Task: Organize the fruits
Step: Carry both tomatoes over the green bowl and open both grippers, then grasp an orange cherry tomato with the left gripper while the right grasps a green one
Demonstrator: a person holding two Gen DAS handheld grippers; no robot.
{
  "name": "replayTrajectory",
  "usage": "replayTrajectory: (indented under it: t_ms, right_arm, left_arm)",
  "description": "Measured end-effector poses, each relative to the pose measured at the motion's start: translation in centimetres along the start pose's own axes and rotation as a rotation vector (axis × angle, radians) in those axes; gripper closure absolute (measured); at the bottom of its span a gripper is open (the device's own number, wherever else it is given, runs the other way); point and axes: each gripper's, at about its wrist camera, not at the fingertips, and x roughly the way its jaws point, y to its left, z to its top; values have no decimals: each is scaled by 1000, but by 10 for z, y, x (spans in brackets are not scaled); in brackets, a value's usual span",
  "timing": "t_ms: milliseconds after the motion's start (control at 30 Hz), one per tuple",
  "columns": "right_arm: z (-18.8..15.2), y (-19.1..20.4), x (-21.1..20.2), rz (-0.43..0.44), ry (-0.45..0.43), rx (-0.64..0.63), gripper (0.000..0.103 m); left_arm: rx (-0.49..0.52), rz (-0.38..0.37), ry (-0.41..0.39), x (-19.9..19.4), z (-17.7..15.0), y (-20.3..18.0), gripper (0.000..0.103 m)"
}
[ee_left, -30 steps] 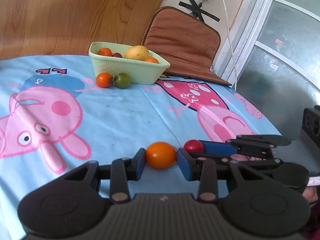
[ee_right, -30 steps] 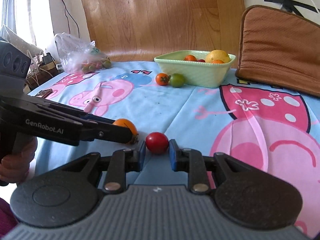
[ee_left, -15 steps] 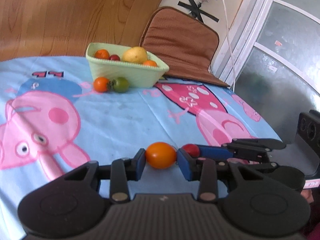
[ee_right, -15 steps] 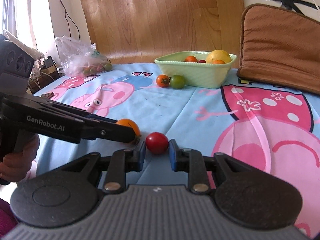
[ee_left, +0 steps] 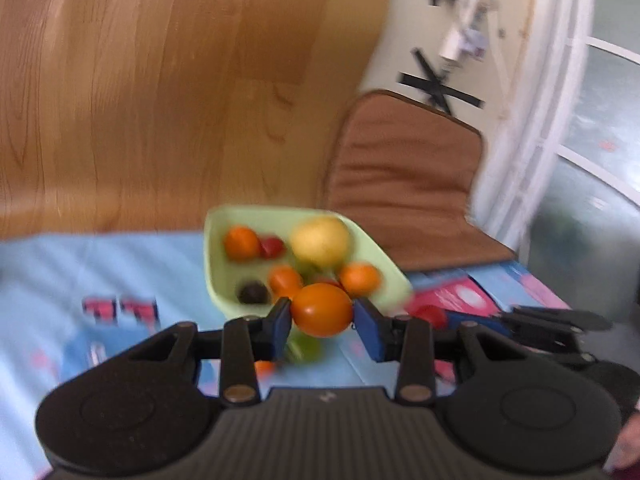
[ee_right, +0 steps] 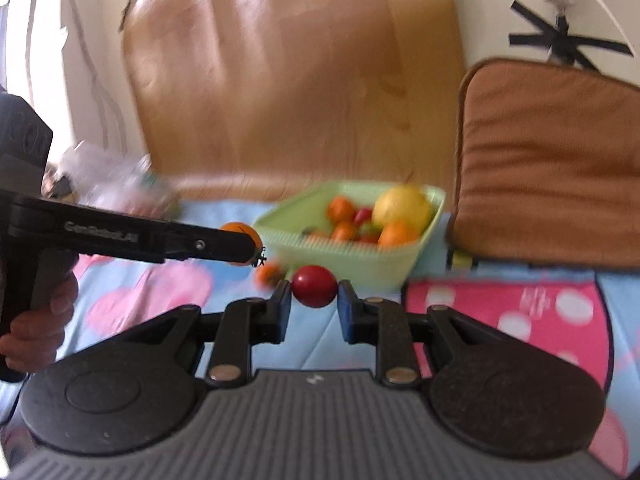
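My left gripper (ee_left: 322, 322) is shut on an orange tomato (ee_left: 321, 310) and holds it in the air just before the pale green bowl (ee_left: 218, 284). My right gripper (ee_right: 314, 306) is shut on a red tomato (ee_right: 314, 286), also lifted, close to the bowl's near wall (ee_right: 352, 256). The bowl holds a yellow fruit (ee_left: 320, 240) and several small orange and red tomatoes. The left gripper with its orange tomato (ee_right: 240, 229) shows at the left of the right wrist view. An orange tomato (ee_right: 269, 274) and a green one (ee_left: 304, 346) lie on the cloth before the bowl.
The table has a blue and pink cartoon cloth (ee_right: 500, 312). A brown cushion (ee_right: 552, 160) leans behind the bowl on the right. A wooden board (ee_left: 160, 100) stands behind the table. A plastic bag of fruit (ee_right: 120, 184) lies at the far left.
Both grippers have lifted their tomatoes off the cloth and moved forward to the bowl, which now looms much closer. The frames are blurred by motion.
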Motion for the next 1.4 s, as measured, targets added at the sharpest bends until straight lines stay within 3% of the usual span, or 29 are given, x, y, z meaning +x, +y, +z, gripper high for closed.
replayTrajectory:
  t_ms: [267,567,967,1200,1400]
  right_arm:
    - [21,-11,60,-66,7,9,75]
    - [16,-10,74,-62,-8,-40,70]
    - [14,-5,49,-45,-55,-15,70]
    - [-9,3,15,-28,-52,30,70]
    - [-29,10,6,-6,25,65,70]
  left_arm:
    - [-18,88,67,77,31,22,68]
    - [19,137,94,105,30,22,64]
    - [101,212,12,50,20,-11,61]
    - [85,250,-11,11,-14,-20,60]
    - [23,286,11,-9,-50,-7,60]
